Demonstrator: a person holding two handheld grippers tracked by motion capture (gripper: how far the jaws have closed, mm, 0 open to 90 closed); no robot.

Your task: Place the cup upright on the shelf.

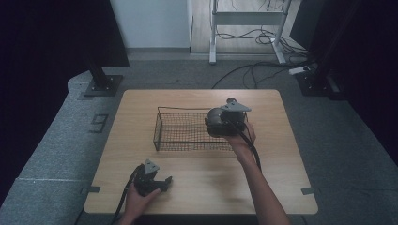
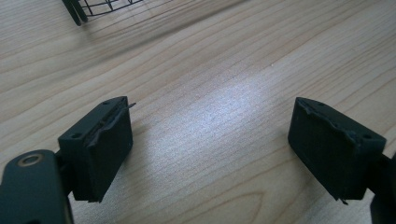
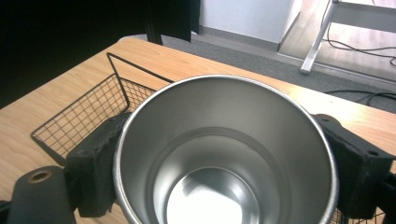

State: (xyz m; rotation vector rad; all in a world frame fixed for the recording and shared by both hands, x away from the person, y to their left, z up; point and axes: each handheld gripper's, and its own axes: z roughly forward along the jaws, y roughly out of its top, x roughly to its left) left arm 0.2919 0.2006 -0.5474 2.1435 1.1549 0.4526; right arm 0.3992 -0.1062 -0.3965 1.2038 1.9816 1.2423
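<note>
While gripping a steel cup [image 3: 224, 154], the right hand-held gripper [image 1: 224, 123] hovers over the basket [image 1: 162, 140].

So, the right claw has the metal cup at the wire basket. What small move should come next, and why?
Probably lower the cup straight down into the wire basket. The right claw is shut on the cup, at the basket's right end, and the basket looks empty where its mesh shows. The left claw rests open near the table's front edge, out of the way.
</note>
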